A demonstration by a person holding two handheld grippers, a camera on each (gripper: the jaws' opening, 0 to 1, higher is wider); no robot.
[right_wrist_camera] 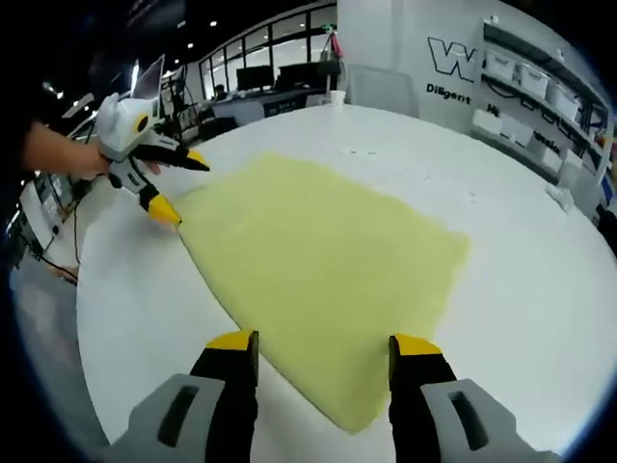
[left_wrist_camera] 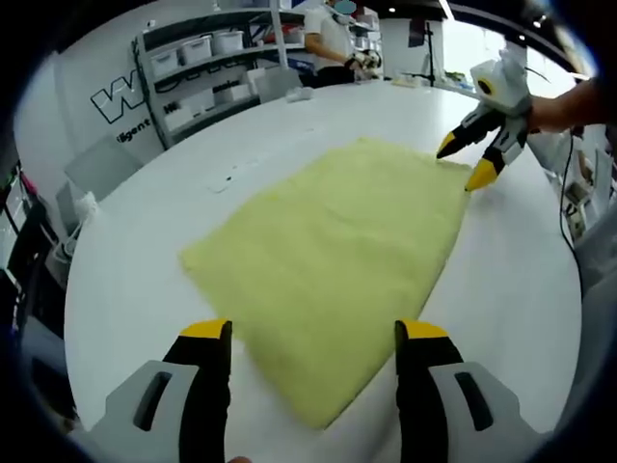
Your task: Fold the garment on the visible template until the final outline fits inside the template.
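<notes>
A pale yellow garment [left_wrist_camera: 333, 251] lies flat and spread out on the round white table [left_wrist_camera: 145, 260]. In the left gripper view my left gripper [left_wrist_camera: 314, 336] is open, its jaws on either side of the cloth's near corner and just above it. My right gripper [left_wrist_camera: 465, 164] is open at the far corner, held by a hand, its yellow tips at the cloth's edge. The right gripper view shows the same garment [right_wrist_camera: 318, 256] from the opposite corner. There my right gripper [right_wrist_camera: 323, 342] is open over the near corner, and my left gripper [right_wrist_camera: 181, 186] is open at the far left corner.
Shelves with white bins [left_wrist_camera: 207, 58] stand beyond the table, and a person [left_wrist_camera: 328, 39] stands at a bench behind them. Small marks [left_wrist_camera: 227, 180] dot the tabletop past the cloth. A cable [right_wrist_camera: 58, 256] hangs off the table's left edge. More shelving [right_wrist_camera: 540, 82] lines the wall.
</notes>
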